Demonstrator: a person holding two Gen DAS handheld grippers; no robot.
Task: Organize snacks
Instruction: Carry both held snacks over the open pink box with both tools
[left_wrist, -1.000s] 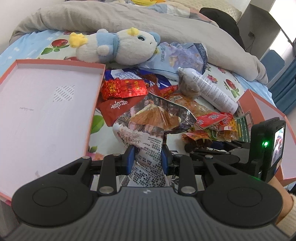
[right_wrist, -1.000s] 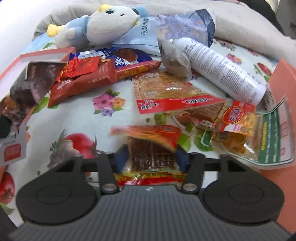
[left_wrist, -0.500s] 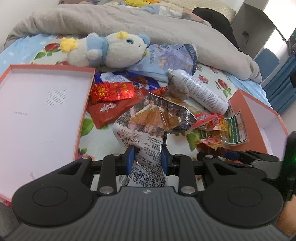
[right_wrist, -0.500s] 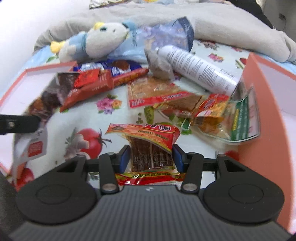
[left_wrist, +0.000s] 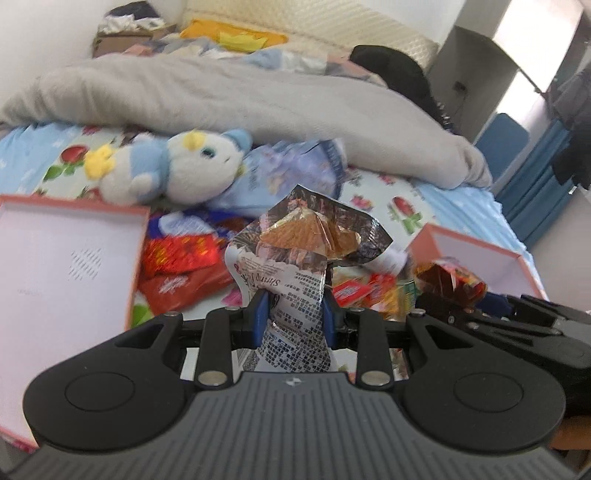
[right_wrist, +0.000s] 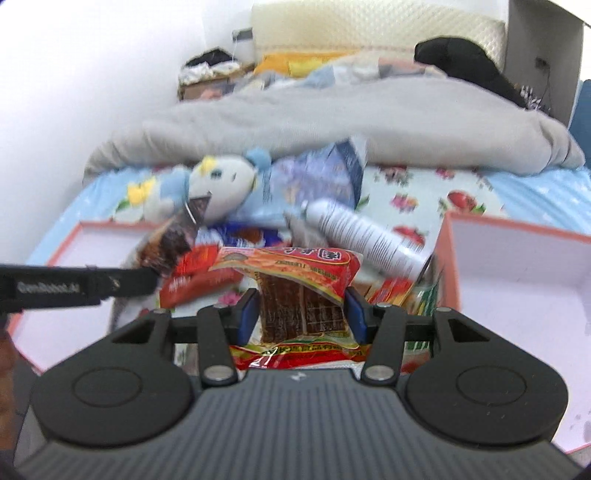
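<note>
The right claw (right_wrist: 301, 312) squeezes a red snack pack (right_wrist: 295, 280) between its blue pads. Far behind it lie a stuffed toy (right_wrist: 218, 184) and a white bottle (right_wrist: 362, 236) on the bed (right_wrist: 424, 184). The left claw (right_wrist: 155, 271) holds a dark snack bag (right_wrist: 173, 240).

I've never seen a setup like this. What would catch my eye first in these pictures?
Probably the two black tongs, each lifting a snack above the flowered bedsheet: the left tongs pinch a crinkled silver-and-white printed snack bag, the right tongs a red packet with dark brown slabs inside. Behind them a white-and-blue plush toy lies among scattered wrappers, with an open pink-rimmed cardboard box at the left.
</note>
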